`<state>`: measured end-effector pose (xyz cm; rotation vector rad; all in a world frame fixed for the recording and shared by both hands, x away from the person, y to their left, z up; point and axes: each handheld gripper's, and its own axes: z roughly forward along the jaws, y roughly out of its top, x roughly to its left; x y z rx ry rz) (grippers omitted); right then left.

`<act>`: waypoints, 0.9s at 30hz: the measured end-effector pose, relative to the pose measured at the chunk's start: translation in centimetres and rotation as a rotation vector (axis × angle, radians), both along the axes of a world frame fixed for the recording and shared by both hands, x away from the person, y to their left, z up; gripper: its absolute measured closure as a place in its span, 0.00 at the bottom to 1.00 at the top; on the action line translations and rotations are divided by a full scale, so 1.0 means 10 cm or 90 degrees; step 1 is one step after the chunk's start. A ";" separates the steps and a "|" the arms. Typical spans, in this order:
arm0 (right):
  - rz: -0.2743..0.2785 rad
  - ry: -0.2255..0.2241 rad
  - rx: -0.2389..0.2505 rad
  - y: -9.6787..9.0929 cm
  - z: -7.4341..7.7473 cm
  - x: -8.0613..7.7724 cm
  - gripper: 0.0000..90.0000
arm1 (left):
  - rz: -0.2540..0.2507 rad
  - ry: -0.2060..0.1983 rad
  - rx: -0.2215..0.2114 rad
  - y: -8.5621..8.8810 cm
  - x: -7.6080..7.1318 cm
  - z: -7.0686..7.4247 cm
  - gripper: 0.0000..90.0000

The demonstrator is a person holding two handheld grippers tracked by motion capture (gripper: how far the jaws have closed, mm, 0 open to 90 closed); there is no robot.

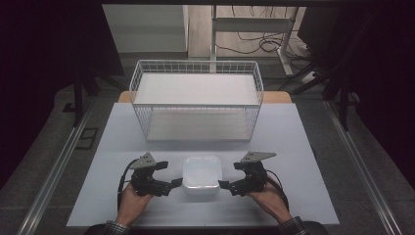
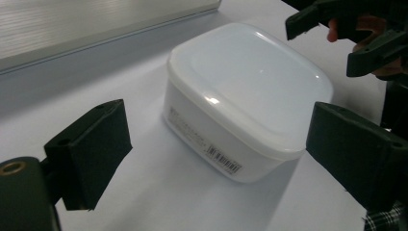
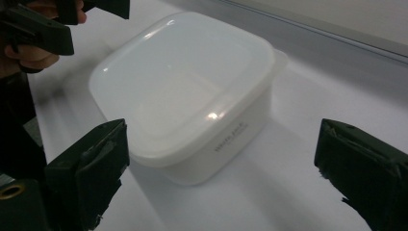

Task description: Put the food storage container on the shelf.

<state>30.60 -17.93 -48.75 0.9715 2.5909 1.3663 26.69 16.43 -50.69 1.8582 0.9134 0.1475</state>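
High view: lidded plastic container (image 1: 200, 175) sits between left gripper (image 1: 167, 175) and right gripper (image 1: 231, 175), fingers apart. Probably light, smooth, slippery; grip opposite sidewalls.

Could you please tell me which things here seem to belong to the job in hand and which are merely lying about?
Probably part of the job:
- white lidded container, lid on, between both grippers
- left gripper, open beside it
- right gripper, open beside it
- white wire basket behind, possibly the destination

Lying about:
- cables on the floor beyond the table
- white frame leg there
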 end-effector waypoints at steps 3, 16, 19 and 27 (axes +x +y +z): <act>-0.005 0.013 0.008 0.04 0.02 0.03 0.04 | -0.010 0.005 -0.001 -0.03 0.02 0.01 0.09; 0.011 0.042 -0.031 0.39 0.00 0.19 0.08 | -0.039 0.027 0.039 -0.33 0.22 -0.02 0.09; 0.004 0.050 -0.050 0.41 -0.04 0.22 0.10 | -0.054 0.051 0.031 -0.35 0.24 -0.09 0.09; -0.009 0.123 -0.023 0.30 -0.03 0.18 0.30 | -0.037 0.101 -0.005 -0.29 0.18 -0.08 0.25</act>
